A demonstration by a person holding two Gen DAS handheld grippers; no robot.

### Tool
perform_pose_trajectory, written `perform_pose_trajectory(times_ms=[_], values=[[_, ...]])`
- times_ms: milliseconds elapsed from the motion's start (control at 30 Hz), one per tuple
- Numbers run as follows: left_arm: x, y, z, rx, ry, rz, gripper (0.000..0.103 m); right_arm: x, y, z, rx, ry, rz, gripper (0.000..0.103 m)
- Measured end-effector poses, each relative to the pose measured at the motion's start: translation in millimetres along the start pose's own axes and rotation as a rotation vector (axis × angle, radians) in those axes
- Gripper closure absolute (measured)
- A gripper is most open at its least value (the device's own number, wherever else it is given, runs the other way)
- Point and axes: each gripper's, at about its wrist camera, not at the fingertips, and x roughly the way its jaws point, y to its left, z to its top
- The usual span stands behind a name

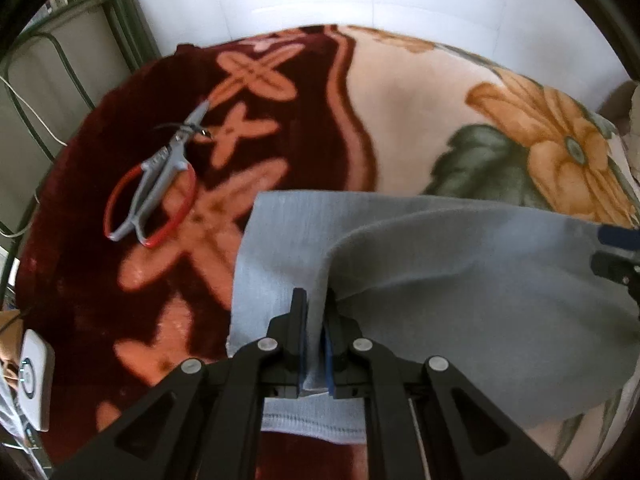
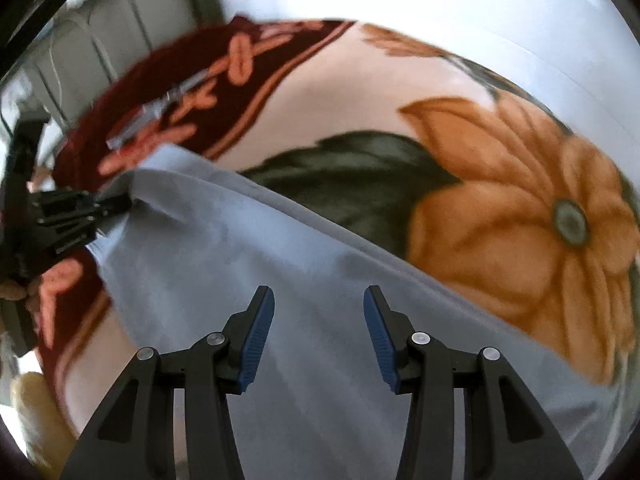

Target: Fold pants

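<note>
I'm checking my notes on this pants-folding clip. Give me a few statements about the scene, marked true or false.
1. The left tool is clamped on the light grey fabric pants. True.
2. The right tool grips the pants. False: its jaws stand apart, empty, above the cloth.
3. Grey scissors with red loop handles lie on the dark red part of the floral plush blanket. True.
4. The scissors rest on the pants. False: they lie apart from them.

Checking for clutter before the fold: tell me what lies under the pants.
Under the pants lies the floral blanket. The scissors lie beside them, uncovered. Whatever the cloth covers cannot be seen.
</note>
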Motion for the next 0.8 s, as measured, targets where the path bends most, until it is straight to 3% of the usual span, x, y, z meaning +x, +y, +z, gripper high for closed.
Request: perform_pose_trajectory(times_ms=[233, 700, 800], values=[[14.9, 5.6, -5.4, -0.007, -0.035, -0.024, 0.081, 41.7, 17.3, 23.9, -0.119, 0.066, -0.005, 0.056], [12.0, 23.1, 3.8, -0.080, -0.086, -0.168, 0.079, 63.3, 33.5, 33.9, -0.204, 0.073, 0.056, 0.056], [11.6, 19.8, 5.8, -0.073, -0.097, -0.166, 0.079, 64.4, 30.3, 29.9, -0.184, 0.052, 0.073, 0.065]])
